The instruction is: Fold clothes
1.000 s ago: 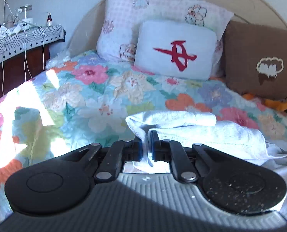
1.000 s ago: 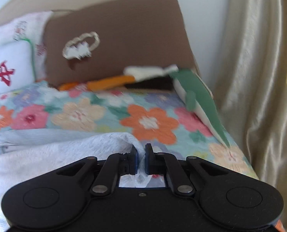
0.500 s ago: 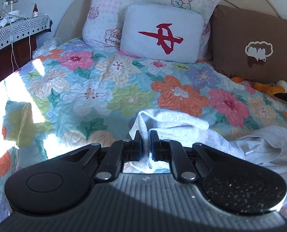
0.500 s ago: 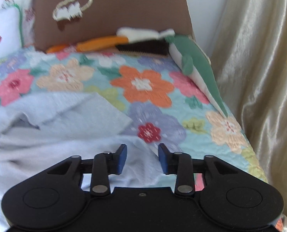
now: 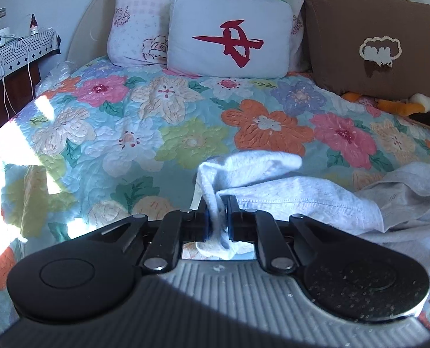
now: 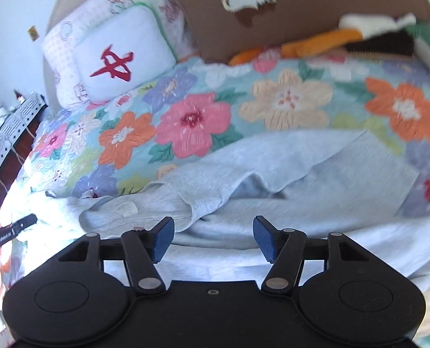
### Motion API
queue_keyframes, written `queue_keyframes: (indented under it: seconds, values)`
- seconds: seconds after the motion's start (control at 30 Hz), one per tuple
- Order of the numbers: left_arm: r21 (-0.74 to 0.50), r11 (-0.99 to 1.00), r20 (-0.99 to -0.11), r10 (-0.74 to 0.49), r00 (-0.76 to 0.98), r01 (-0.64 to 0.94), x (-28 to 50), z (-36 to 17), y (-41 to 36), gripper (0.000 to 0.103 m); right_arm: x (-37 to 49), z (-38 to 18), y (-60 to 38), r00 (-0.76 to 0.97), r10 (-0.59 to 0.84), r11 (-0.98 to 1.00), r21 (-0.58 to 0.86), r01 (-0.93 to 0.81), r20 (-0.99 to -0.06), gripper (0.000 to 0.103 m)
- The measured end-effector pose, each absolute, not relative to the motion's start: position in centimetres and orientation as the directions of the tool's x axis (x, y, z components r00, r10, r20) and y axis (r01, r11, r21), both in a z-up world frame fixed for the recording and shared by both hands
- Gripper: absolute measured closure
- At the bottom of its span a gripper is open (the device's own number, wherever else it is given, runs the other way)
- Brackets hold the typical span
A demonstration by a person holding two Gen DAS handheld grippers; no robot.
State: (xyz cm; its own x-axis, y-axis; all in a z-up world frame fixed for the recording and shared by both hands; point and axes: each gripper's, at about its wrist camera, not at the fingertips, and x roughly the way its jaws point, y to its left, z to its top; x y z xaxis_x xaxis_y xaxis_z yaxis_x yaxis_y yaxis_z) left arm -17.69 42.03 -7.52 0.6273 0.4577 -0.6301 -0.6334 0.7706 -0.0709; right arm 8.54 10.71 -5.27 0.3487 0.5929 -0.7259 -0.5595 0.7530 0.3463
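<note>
The light grey garment (image 5: 316,197) sprawls across the floral quilt (image 5: 162,121), and a bunched corner of it is pinched right between the pads of the left gripper (image 5: 218,217). That gripper is clamped tight on the cloth, a tuft poking out below the fingers. From the pinch, the fabric trails off toward three o'clock in the left wrist view, with a rolled fold rising at about one o'clock just beyond the fingertips.

Over to the right wrist view: the right gripper (image 6: 213,236) stands wide apart, blue pads (image 6: 163,239) spread, nothing between them. The garment (image 6: 273,179) lies directly ahead at twelve o'clock and passes under the fingers, rumpled, with a flat panel reaching toward two o'clock. A small pale label (image 6: 126,209) shows on the cloth at ten o'clock from the gripper. Whether the pads touch the fabric, I can't tell.

Further out on the quilt (image 6: 191,121), a white cushion with a red character (image 5: 229,37) leans on a pink-patterned pillow (image 5: 145,14) at twelve o'clock in the left view. A brown cushion (image 5: 371,43) sits at two o'clock, with an orange plush toy (image 5: 388,105) at its foot. A side table with a patterned cloth (image 5: 15,52) stands at ten o'clock, beside the bed.
</note>
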Motion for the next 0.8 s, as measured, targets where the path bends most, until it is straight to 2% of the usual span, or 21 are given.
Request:
queue_keyframes:
  seconds: [0.03, 0.07, 0.13, 0.2, 0.23, 0.27, 0.3, 0.33, 0.4, 0.5, 0.67, 0.8]
  values:
    - [-0.071, 0.776, -0.634, 0.45, 0.629, -0.627, -17.5, -7.6, 42.2, 0.082, 8.8, -5.8, 11.1, 0.344, 0.595, 0.76, 0.37, -0.534, -0.726, 0.038]
    - [-0.073, 0.782, -0.635, 0.442, 0.634, -0.619, -17.3, -7.8, 42.3, 0.079, 9.1, -6.3, 11.4, 0.338, 0.599, 0.765, 0.394, -0.509, -0.726, 0.037]
    - [-0.075, 0.801, -0.634, 0.422, 0.648, -0.594, -16.8, -8.1, 42.5, 0.061, 9.9, -7.2, 12.4, 0.312, 0.61, 0.76, 0.426, -0.491, -0.729, 0.037]
    - [-0.069, 0.816, -0.634, 0.408, 0.657, -0.574, -16.2, -8.5, 42.8, 0.06, 10.9, -8.1, 14.1, 0.287, 0.584, 0.763, 0.393, -0.513, -0.759, 0.037]
    - [-0.062, 0.823, -0.635, 0.404, 0.659, -0.565, -15.8, -8.8, 42.9, 0.063, 11.3, -8.5, 14.8, 0.296, 0.561, 0.773, 0.361, -0.522, -0.773, 0.038]
    - [-0.054, 0.83, -0.635, 0.401, 0.661, -0.555, -15.5, -9.1, 43.1, 0.067, 11.6, -8.7, 15.2, 0.311, 0.552, 0.776, 0.34, -0.532, -0.774, 0.049]
    - [-0.041, 0.835, -0.636, 0.402, 0.658, -0.549, -15.1, -9.3, 43.3, 0.085, 11.7, -8.8, 15.5, 0.32, 0.564, 0.765, 0.336, -0.549, -0.761, 0.065]
    - [-0.02, 0.836, -0.644, 0.409, 0.647, -0.549, -14.7, -9.3, 43.5, 0.093, 11.8, -8.7, 15.8, 0.326, 0.584, 0.747, 0.335, -0.575, -0.744, 0.094]
    - [0.004, 0.833, -0.65, 0.423, 0.631, -0.554, -13.9, -9.2, 44.1, 0.094, 11.6, -8.0, 16.4, 0.376, 0.609, 0.712, 0.274, -0.647, -0.698, 0.094]
    - [-0.049, 0.808, -0.616, 0.438, 0.655, -0.587, -13.3, -8.1, 45.5, 0.094, 12.0, -6.5, 18.2, 0.451, 0.591, 0.689, 0.128, -0.713, -0.669, 0.095]
    - [-0.029, 0.782, -0.559, 0.503, 0.659, -0.622, -10.3, -5.9, 47.4, 0.095, 15.8, -2.0, 21.4, 0.526, 0.615, 0.686, 0.069, -0.725, -0.587, 0.097]
    - [-0.187, 0.724, -0.485, 0.52, 0.703, -0.664, -7.9, -2.0, 50.8, 0.095, 18.8, 3.3, 24.1, 0.665, 0.611, 0.741, 0.013, -0.672, -0.43, 0.097]
